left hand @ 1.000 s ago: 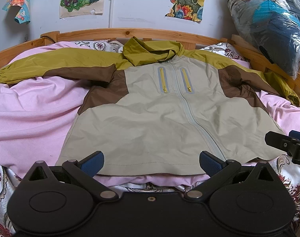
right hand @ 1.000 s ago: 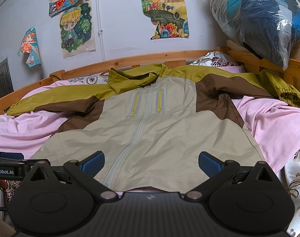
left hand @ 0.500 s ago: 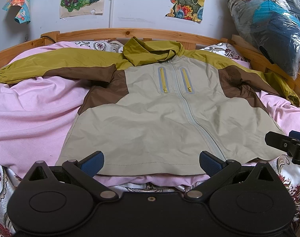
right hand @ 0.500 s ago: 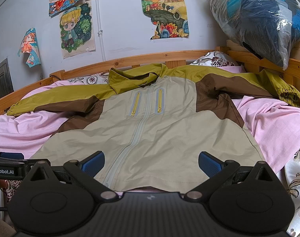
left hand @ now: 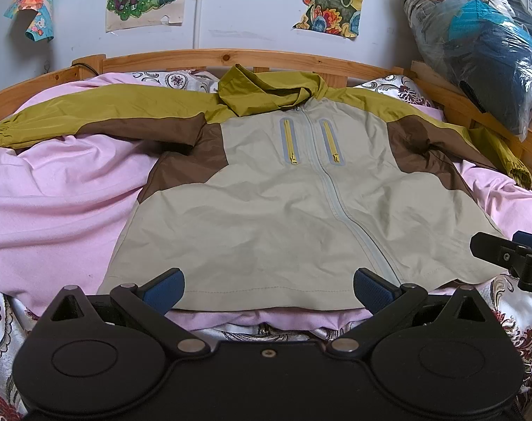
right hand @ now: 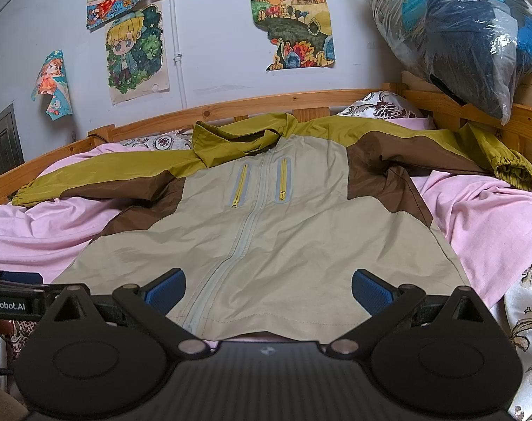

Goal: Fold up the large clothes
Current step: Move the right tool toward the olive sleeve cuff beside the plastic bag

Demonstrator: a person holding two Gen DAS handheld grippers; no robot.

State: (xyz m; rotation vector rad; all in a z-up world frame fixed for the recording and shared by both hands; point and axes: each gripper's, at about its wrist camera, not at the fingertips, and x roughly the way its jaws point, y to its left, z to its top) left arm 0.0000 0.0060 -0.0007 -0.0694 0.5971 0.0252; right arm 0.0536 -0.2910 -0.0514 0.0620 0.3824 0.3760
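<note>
A large hooded jacket (left hand: 273, 210), beige with brown and olive panels and two yellow chest zippers, lies spread face up on the pink sheet (left hand: 55, 203); it also shows in the right wrist view (right hand: 273, 238). Both sleeves stretch out sideways, the left cuff (left hand: 2, 135) far left, the right cuff (right hand: 514, 172) far right. My left gripper (left hand: 268, 286) is open and empty, just in front of the hem's left half. My right gripper (right hand: 268, 286) is open and empty, over the hem's right half. The right gripper shows at the left wrist view's right edge (left hand: 511, 252).
A wooden bed rail (left hand: 209, 58) curves behind the jacket. A plastic bag of dark clothes (left hand: 476, 42) rests on the rail at the right. Patterned bedding (left hand: 511, 315) lies beneath the pink sheet. Posters (right hand: 136, 52) hang on the wall.
</note>
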